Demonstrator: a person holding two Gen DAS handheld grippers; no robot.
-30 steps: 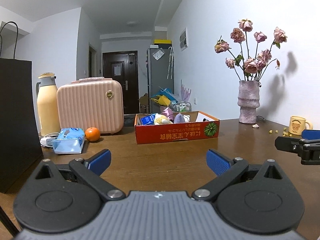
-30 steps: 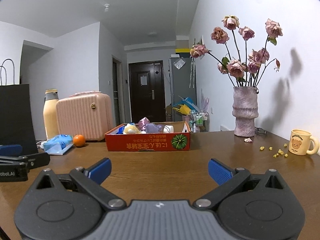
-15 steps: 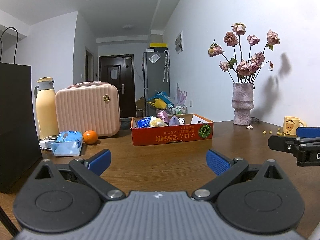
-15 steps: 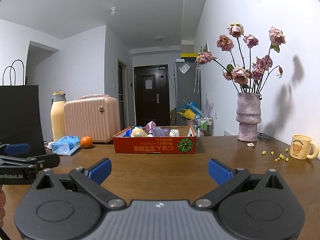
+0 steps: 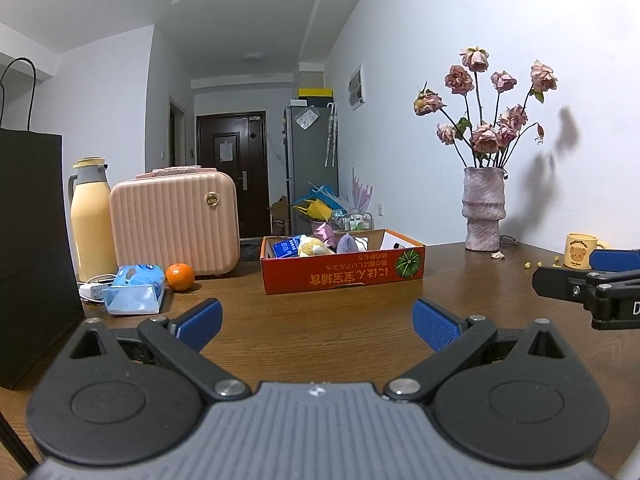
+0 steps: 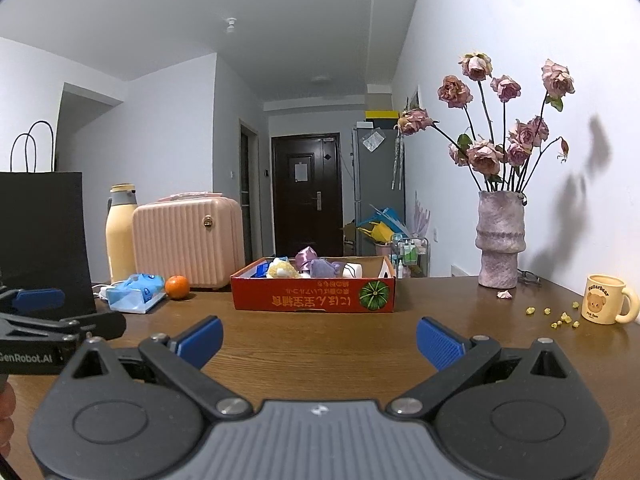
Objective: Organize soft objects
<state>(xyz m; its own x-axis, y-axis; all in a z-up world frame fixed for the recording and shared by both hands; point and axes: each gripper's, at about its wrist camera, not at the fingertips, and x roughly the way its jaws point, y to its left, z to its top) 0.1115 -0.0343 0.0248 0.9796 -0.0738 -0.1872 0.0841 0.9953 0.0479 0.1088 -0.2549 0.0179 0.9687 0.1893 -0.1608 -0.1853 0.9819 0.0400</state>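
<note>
White walls and a hallway with a dark door (image 6: 306,196) lie behind a wide brown wooden table (image 6: 320,340). On its left side stands a black paper bag (image 5: 28,248), then a pink ribbed suitcase (image 5: 176,224) with a yellow thermos jug (image 5: 90,220) beside it. Across the table, a grey vase (image 6: 500,240) holds dried pink roses. Near the middle sits a red cardboard box (image 6: 314,294); the soft objects (image 6: 304,266), among them a yellowish plush toy and purple fabric pieces, are piled inside it. A blue tissue pack (image 5: 134,290) lies near an orange (image 5: 180,277) in front of the suitcase. A yellow bear mug (image 6: 604,299) stands at the far right. The left gripper (image 5: 316,320) and right gripper (image 6: 318,338) both hover low over bare table, well short of the box, jaws spread wide and holding nothing.
</note>
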